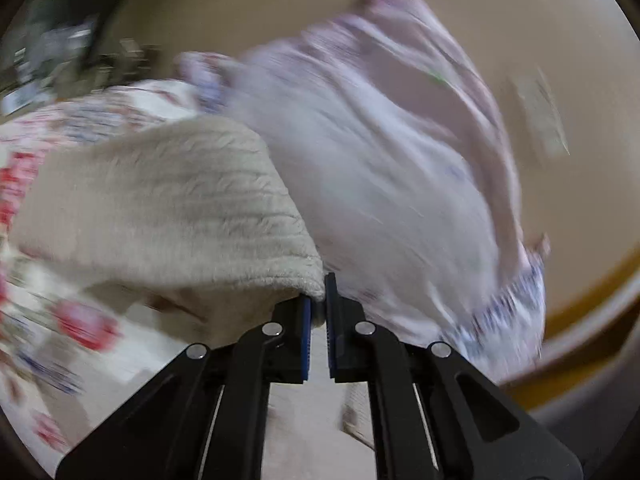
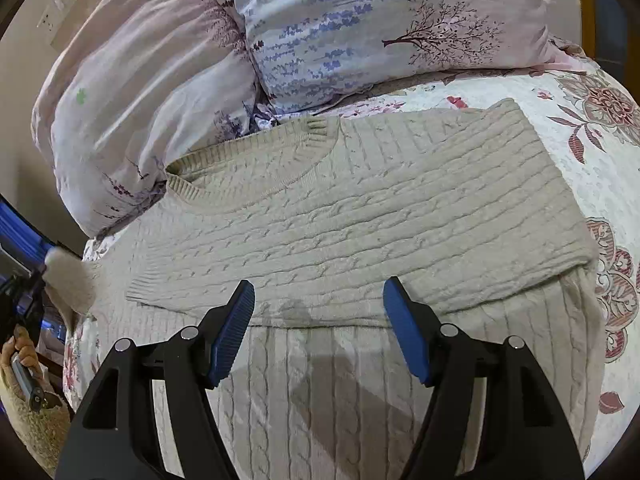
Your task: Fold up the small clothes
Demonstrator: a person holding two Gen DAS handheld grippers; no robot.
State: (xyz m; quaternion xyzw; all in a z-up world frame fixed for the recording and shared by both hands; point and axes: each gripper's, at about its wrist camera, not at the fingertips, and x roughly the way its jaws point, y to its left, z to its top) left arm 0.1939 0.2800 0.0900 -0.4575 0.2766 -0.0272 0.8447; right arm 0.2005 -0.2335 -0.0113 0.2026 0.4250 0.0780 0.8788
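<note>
Since it's a chunky cable-knit, the sweater (image 2: 360, 208) looks soft, floppy and a bit heavy, so I'd grab it by a hem or cuff edge rather than mid-panel. It's spread on the bed (image 2: 580, 128), partly folded, just below the pillows (image 2: 320, 32). The left gripper (image 1: 318, 312) has its jaws pinched on a sweater edge. The right gripper (image 2: 320, 332) hovers over the knit, jaws spread, holding nothing.
</note>
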